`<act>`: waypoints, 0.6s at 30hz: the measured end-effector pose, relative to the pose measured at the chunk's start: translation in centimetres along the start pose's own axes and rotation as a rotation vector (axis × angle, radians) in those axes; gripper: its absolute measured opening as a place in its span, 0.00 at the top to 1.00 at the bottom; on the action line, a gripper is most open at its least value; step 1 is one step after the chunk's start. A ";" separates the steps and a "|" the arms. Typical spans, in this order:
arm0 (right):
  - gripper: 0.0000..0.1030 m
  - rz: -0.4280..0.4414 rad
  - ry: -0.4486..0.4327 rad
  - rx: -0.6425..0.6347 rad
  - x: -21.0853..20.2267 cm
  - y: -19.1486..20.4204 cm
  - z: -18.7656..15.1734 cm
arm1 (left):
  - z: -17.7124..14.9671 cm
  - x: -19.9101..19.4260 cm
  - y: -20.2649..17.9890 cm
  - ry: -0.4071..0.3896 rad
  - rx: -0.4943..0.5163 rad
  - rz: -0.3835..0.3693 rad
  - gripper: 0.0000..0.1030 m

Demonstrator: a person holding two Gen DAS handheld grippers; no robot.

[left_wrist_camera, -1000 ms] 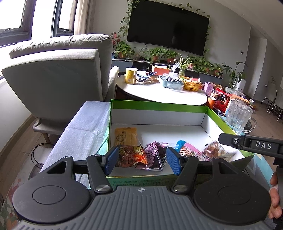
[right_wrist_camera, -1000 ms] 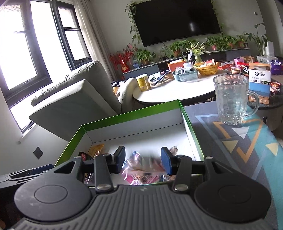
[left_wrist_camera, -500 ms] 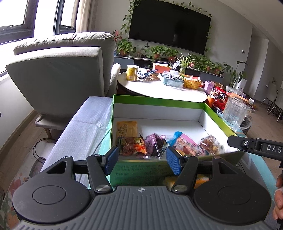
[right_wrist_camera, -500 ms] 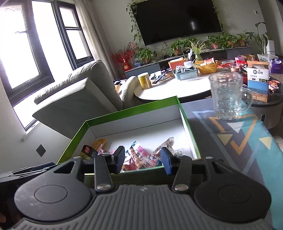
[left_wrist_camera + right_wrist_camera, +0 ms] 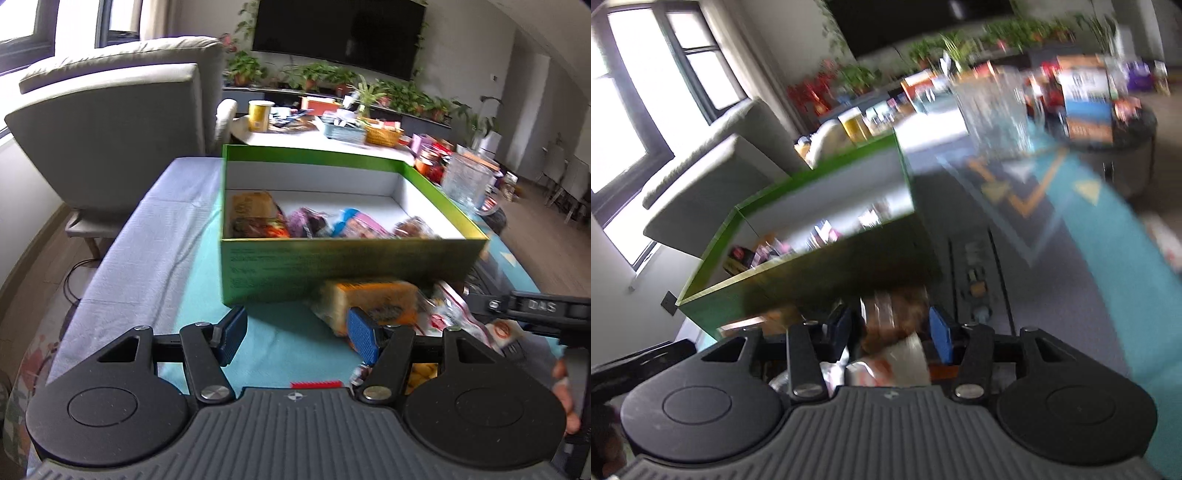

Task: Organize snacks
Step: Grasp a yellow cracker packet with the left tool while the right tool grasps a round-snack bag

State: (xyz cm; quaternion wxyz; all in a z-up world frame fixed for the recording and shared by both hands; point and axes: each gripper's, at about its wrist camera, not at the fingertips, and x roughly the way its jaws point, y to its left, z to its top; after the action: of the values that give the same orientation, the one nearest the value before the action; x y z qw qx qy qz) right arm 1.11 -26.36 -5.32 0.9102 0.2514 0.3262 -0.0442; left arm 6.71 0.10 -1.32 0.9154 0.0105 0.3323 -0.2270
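A green box [image 5: 332, 266] with a white inside holds several snack packets [image 5: 310, 221]. Loose snacks lie on the teal cloth in front of it, among them an orange bread pack [image 5: 369, 302]. My left gripper [image 5: 295, 332] is open and empty above the cloth, just short of the bread pack. My right gripper [image 5: 892, 328] is open, low in front of the box [image 5: 812, 273], with a brown and white packet [image 5: 894, 332] lying between its fingers. The right wrist view is blurred.
A glass mug [image 5: 465, 181] stands right of the box. A grey armchair [image 5: 110, 129] is at the left. A round white table [image 5: 314, 136] with cups, baskets and plants stands behind the box. The right gripper's body [image 5: 535, 310] shows at the right.
Both grippers have pulled back from over the box and dropped down to the loose snacks in front of it. The right gripper has also tilted.
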 end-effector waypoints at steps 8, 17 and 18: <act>0.56 0.066 0.077 -0.163 -2.2 3.1 -3.0 | -0.9 0.3 -2.2 0.046 0.056 -0.077 0.44; 0.56 0.074 0.097 -0.152 -4.8 1.8 -4.3 | -1.8 0.6 -1.6 0.116 0.012 -0.075 0.44; 0.56 0.072 0.096 -0.145 -4.8 1.8 -4.2 | -1.9 0.6 -1.5 0.126 0.003 -0.077 0.43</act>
State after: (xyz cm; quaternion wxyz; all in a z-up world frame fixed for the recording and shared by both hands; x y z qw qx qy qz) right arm -4.64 -23.15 -4.38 0.9103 0.1984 0.3625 0.0245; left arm 5.35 -1.19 -2.99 0.8833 0.0133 0.3890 -0.2613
